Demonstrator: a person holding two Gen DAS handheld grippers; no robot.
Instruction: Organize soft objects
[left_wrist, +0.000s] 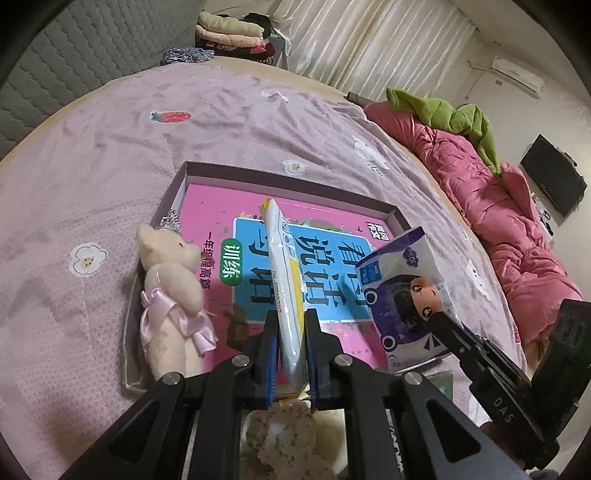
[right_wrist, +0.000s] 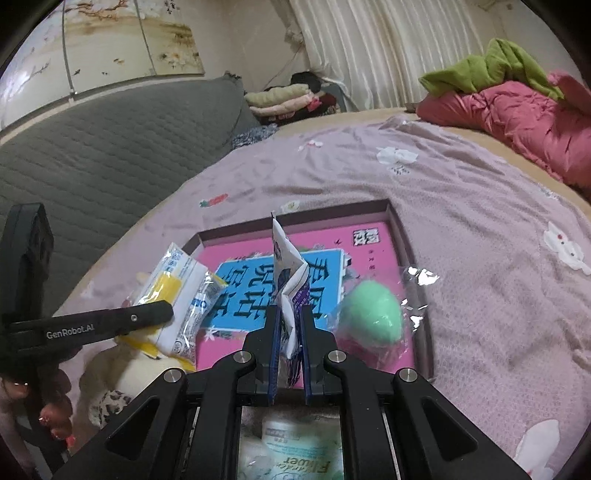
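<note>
Packs get carried edge-up over the tray (right_wrist: 391, 216) — left gripper (left_wrist: 290, 328) pinches the yellow pack (left_wrist: 282, 266), right gripper (right_wrist: 290, 328) pinches the purple pack (right_wrist: 290, 280), likely so both drop in flat. Bear (left_wrist: 166, 280) and green egg (right_wrist: 371, 314) already sit in the tray.

White "GenRobot.AI" on my black left gripper's arm (right_wrist: 107, 326). "DAS" on my black right gripper's arm (left_wrist: 495, 391). "训练" in the green oval on the pink-and-blue printed cardboard box bottom (left_wrist: 207, 218). "Filter" on the pale green plastic packet (right_wrist: 295, 454).
</note>
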